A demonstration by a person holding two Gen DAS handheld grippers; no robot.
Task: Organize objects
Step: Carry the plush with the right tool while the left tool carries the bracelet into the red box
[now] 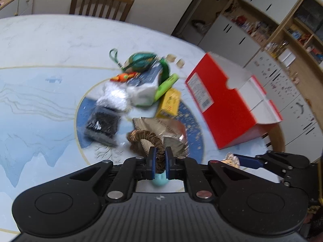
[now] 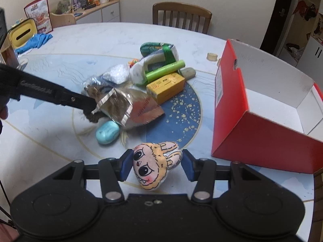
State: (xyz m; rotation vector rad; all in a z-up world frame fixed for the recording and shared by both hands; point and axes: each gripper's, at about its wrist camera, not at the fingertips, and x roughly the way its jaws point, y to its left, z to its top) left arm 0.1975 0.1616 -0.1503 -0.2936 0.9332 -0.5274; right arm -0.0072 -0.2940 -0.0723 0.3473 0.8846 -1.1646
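Note:
My left gripper (image 1: 160,155) is shut on a brown velvet scrunchie (image 1: 147,138), lifted just above a silver foil pouch (image 1: 171,130). In the right wrist view the left gripper (image 2: 88,105) reaches in from the left at that pouch (image 2: 137,109). My right gripper (image 2: 154,164) is open around a cartoon plush toy (image 2: 153,165) lying on the table; the pads stand beside it, not pressing. An open red box (image 2: 232,121) stands at the right, also in the left wrist view (image 1: 226,104). A teal oval case (image 2: 107,132) lies near the pouch.
A pile on the round table (image 2: 60,151): yellow box (image 2: 165,86), green tube (image 2: 165,70), white tissue pack (image 2: 141,72), black packet (image 1: 103,123), green pouch (image 1: 141,60). Wooden chair (image 2: 181,16) behind. A yellow container (image 2: 22,34) and blue cloth (image 2: 34,42) at far left.

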